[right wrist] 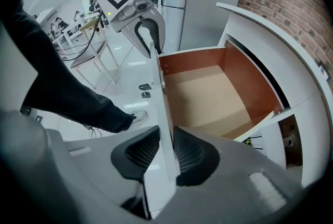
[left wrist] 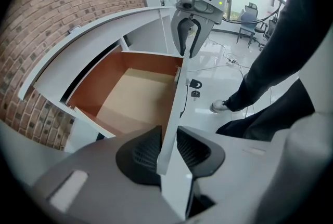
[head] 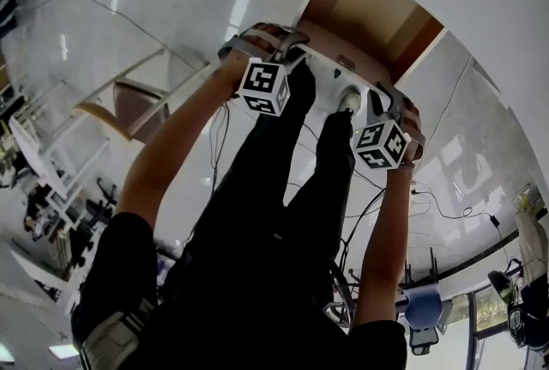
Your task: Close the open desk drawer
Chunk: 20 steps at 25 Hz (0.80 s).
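Drawer (left wrist: 132, 95) is open, pulled well out from under the white bench (left wrist: 88, 36). Inside, only its bare tan floor and brown walls are on view. Left tongs (left wrist: 167, 139) are clamped on the top edge of the white drawer front (left wrist: 177, 108). Right tongs (right wrist: 166, 137) are clamped on the same edge further along. There's a small dark fitting (left wrist: 194, 84) on the front's outer face, probably a lock with key, but it's too small to confirm.
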Motion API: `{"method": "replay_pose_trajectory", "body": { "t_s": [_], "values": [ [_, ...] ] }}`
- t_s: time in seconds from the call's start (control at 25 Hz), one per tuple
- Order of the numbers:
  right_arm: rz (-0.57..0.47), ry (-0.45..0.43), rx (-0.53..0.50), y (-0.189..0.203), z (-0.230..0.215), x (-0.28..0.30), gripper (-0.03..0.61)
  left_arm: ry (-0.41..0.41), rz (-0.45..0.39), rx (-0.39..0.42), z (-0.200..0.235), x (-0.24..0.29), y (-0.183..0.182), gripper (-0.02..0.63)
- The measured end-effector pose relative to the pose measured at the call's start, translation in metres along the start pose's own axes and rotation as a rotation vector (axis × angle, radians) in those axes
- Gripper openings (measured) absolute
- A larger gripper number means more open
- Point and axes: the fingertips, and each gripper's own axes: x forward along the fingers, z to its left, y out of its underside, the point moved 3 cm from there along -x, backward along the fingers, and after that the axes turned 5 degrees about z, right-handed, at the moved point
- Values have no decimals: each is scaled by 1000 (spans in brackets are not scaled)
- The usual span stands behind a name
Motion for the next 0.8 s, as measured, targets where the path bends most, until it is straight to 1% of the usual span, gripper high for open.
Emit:
{"method": "replay_pose_trajectory", "body": {
  "t_s": [0.16,0.6,0.8],
  "values": [
    [10,-6,-19,-1,0,0,77,9,9,38,2,-1,0,103],
    [56,-38,-48,-1,0,-5,69,67,31,78,0,-5,-4,94],
    [60,-52,-44,-6,-5,-12,67,102,25,84,6,-12,-6,91]
  ]
}}
